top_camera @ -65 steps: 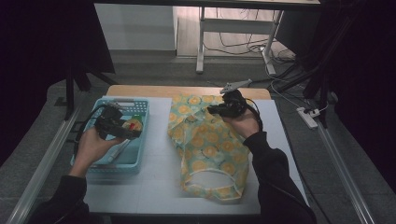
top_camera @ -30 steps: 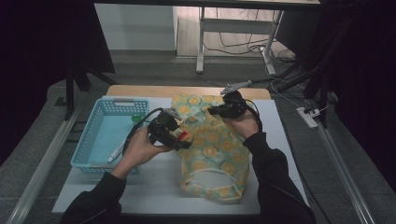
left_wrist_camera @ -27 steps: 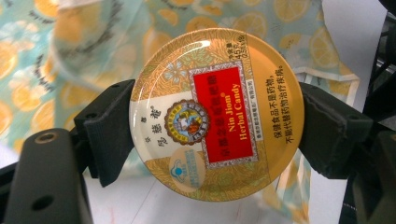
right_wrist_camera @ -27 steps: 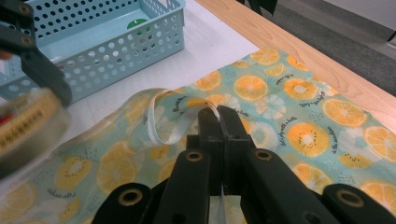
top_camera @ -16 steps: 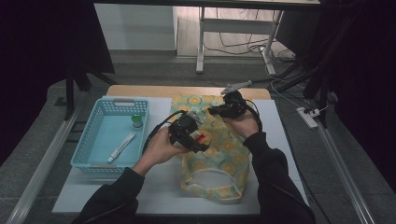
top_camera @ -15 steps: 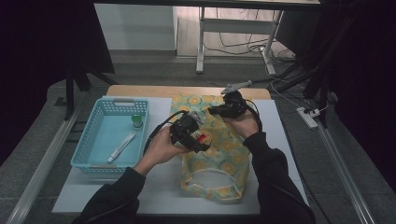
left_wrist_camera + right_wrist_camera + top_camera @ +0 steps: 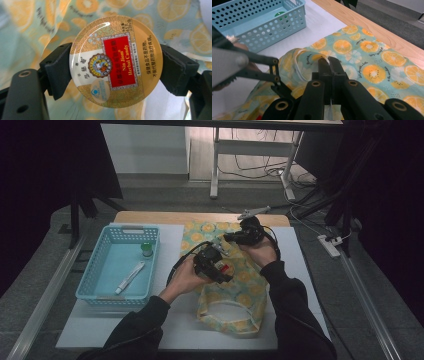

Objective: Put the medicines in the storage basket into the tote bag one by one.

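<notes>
Left gripper (image 7: 218,268): closed on a round candy tin (image 7: 116,61), its two black pads pressing the rim from opposite sides (the left gripper view shows this plainly).
Candy tin: gold lid with a red panel reading "Nin Jiom Herbal Candy", face turned toward the gripper's camera, tilted a little; in the high view it appears as a small red-and-gold spot (image 7: 226,268) at the gripper's tip, held above the middle of the fabric bag.
Right gripper (image 7: 329,62): jaws pressed together on a fold of the bag's edge — a thin white strip of cloth runs between them. In the high view this gripper (image 7: 231,239) sits at the bag's far end, near the back of the table.
Fabric bag (image 7: 239,285): pale green cloth printed with orange and lemon slices, lying on the white mat (image 7: 165,320); its pinched edge is raised off the mat, so the cloth arches up there.
Gap between the grippers: small — the left one is just beside the right, on the near side.
Blue basket (image 7: 95,285): left of the bag, apart from it, on the mat; inside lie a white tube (image 7: 129,276) and a small green-capped pot (image 7: 146,249).
Table (image 7: 160,217): wooden edge visible behind the mat.
</notes>
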